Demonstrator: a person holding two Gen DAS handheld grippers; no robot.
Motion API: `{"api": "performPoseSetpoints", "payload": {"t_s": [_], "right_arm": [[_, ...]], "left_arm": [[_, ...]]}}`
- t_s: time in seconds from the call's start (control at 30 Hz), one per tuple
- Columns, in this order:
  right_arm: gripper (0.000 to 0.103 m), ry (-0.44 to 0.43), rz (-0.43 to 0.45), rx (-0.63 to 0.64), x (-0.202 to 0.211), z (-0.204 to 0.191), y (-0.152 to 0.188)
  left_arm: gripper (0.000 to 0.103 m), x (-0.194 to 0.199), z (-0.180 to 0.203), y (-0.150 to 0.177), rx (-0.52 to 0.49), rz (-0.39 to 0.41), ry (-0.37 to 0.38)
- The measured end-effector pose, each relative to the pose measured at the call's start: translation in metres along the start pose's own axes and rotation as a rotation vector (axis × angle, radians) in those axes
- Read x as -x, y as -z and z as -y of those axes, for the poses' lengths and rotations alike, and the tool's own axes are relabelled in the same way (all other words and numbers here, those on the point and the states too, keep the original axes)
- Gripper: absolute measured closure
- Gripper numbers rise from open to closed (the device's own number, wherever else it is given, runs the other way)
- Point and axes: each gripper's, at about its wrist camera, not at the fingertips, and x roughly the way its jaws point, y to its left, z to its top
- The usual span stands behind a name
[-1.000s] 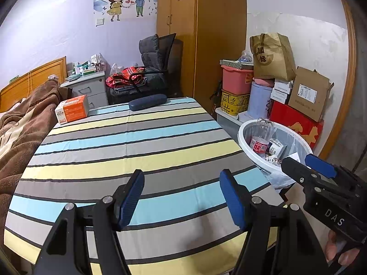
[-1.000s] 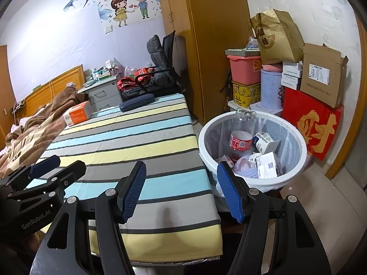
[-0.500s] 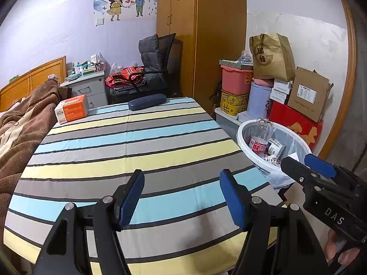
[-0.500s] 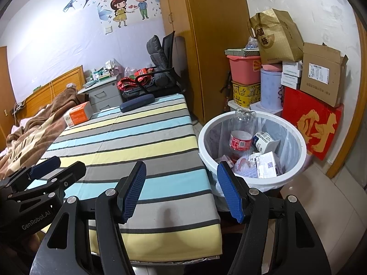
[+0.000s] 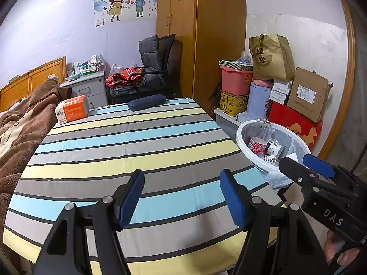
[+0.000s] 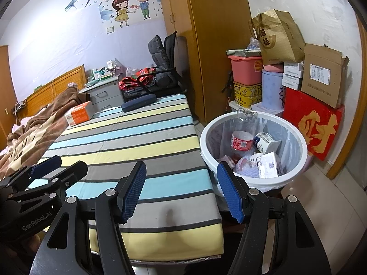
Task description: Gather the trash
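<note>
While both your grippers hang open and empty over the striped table (image 5: 142, 151), the orange box (image 5: 73, 111) (likeliest trash) lies at the far left corner, nearer your left gripper (image 5: 181, 197) than your right gripper (image 6: 181, 192); the bin (image 6: 252, 178) sits right.

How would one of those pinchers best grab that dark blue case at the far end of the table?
Across the middle of the dark blue case, jaws over its two long sides, coming from above. It lies flat and is long and narrow, so the short width probably fits the open left gripper.
</note>
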Motion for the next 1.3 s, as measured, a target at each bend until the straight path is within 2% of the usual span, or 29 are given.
{"api": "performPoseSetpoints", "payload": {"t_s": [1.3], "right_arm": [[0.037, -0.003, -0.001, 0.000, 0.0000, -0.0008, -0.0014]], "left_arm": [[0.033, 0.0002, 0.0024, 0.0019, 0.001, -0.003, 0.001]]}}
